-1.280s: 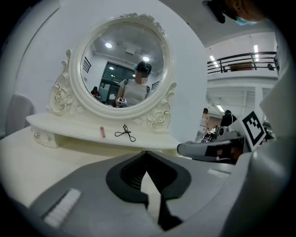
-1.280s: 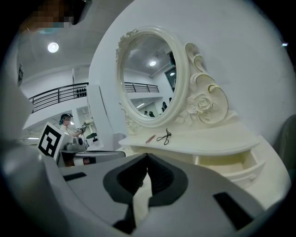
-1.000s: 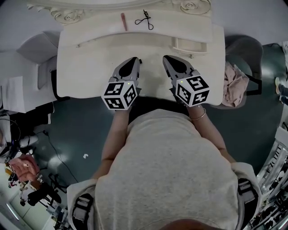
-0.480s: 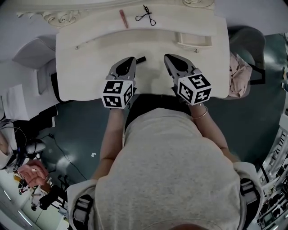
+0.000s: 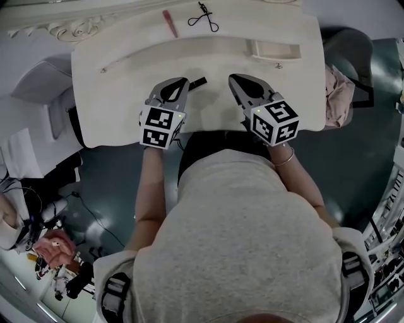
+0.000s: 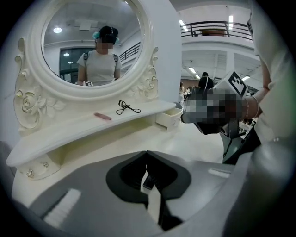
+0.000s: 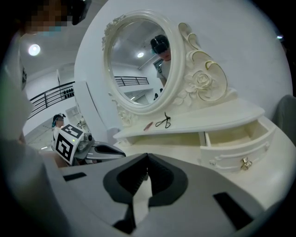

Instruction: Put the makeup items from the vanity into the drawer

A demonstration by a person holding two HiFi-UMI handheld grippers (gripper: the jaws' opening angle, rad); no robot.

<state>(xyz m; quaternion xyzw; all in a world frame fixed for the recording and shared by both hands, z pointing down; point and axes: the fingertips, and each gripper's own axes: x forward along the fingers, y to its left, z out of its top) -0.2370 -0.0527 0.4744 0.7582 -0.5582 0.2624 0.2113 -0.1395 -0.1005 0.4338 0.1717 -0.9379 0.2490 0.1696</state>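
Note:
A thin pink stick and a black eyelash curler lie on the vanity's raised back shelf; both also show as the stick and the curler. The small drawer at the right stands pulled out. My left gripper hovers over the front of the white tabletop, shut, with a small black stick poking out beside its tips and showing dark behind them. My right gripper is beside it, shut with nothing in it, its tips facing the drawer.
An oval mirror with carved rose trim rises behind the shelf. A chair with pink cloth stands right of the vanity, and a grey seat stands left. My own body fills the near side.
My left gripper has rolled and sunk a little toward the tabletop, so the black stick now shows at its right side. The right gripper has sunk slightly and stays shut.

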